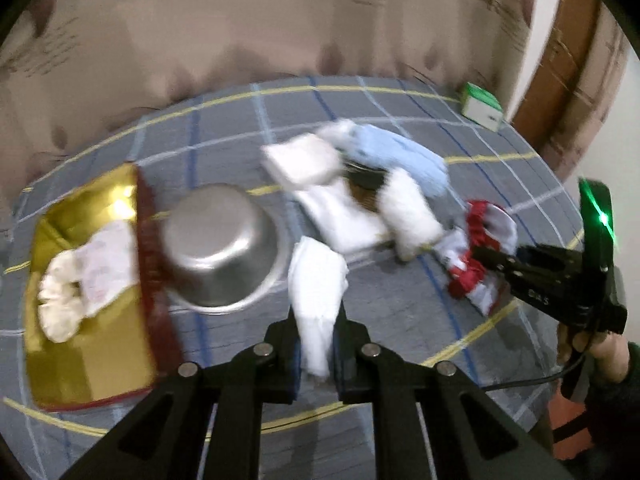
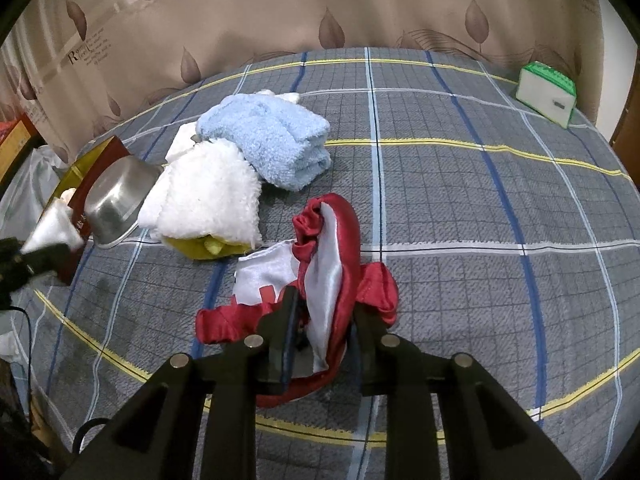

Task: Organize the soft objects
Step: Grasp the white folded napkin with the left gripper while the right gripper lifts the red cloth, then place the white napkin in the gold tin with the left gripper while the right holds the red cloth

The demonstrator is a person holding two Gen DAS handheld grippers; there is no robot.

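The left gripper [image 1: 316,354] has its fingers [image 1: 286,356] clamped on a white cloth [image 1: 318,300], which hangs lifted above the plaid-covered bed [image 2: 460,208] near its front edge. The right gripper [image 2: 322,340] has its fingers [image 2: 286,332] pressed on a red and white satin cloth [image 2: 332,264]; part of that cloth rises between them while the rest lies bunched on the bed, toward the front edge.

Further back, around the middle of the bed, sits a heap of soft things: a folded light blue towel [image 2: 268,140] with a fluffy white towel [image 2: 208,196] touching its left side, and a yellow item [image 2: 204,246] peeking out from under the white one (what it is cannot be told). In the left wrist view, which is blurred, a folded white pad [image 1: 304,158] and a flat white cloth [image 1: 340,216] lie in the same heap.

At the bed's left edge lies a gold-lined box [image 1: 116,320] with a dark red rim, holding a cream scrunchie [image 1: 60,304] and a pale printed cloth [image 1: 106,264]. A steel bowl [image 1: 220,244] rests just beside the box, against its right wall. A small green and white box [image 2: 548,92] stands at the far right corner, well apart from everything else. A patterned beige curtain [image 2: 280,8] hangs behind the bed.
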